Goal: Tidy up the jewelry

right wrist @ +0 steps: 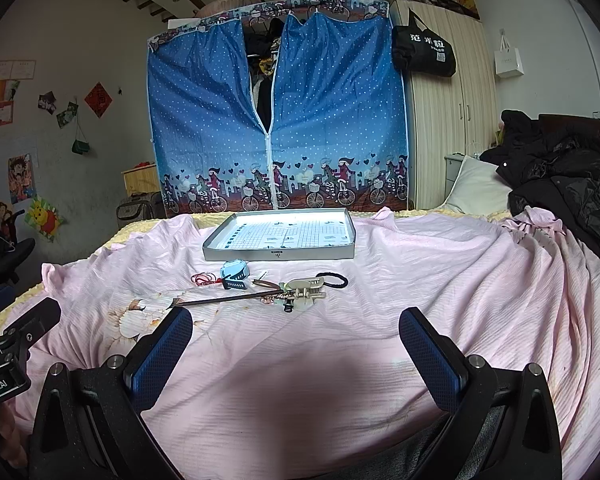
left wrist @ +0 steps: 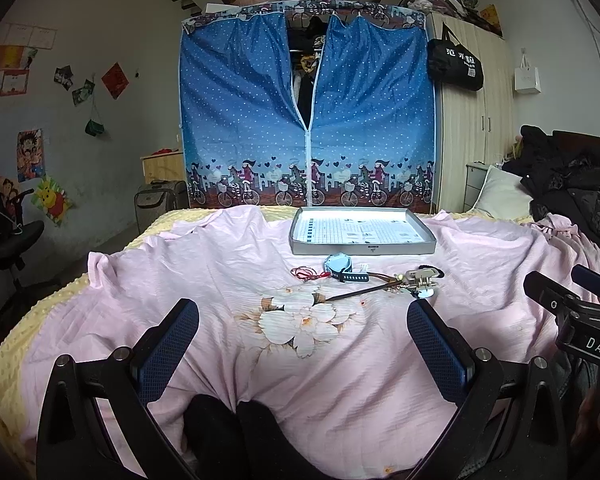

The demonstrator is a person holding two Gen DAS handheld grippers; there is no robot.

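Left wrist view: the left gripper [left wrist: 302, 322] hangs low over the pink sheet [left wrist: 220, 264] on the bed, level and pointing forward, its blue-padded fingers [left wrist: 168, 344] spread wide with nothing between them. At the right edge of the frame the right gripper's black body [left wrist: 572, 312] sits alongside. The jewelry lies above the frame's centre, well ahead of the fingertips: a red cord [left wrist: 306, 273], a blue watch [left wrist: 340, 266], a brown stick [left wrist: 360, 292], a beige clip [left wrist: 420, 278]. Just behind them is the tray [left wrist: 362, 248].

In the right wrist view, the right gripper [right wrist: 296, 326] is likewise low, level, wide open and empty; a black hair tie [right wrist: 334, 280] lies beside the clip [right wrist: 306, 290].
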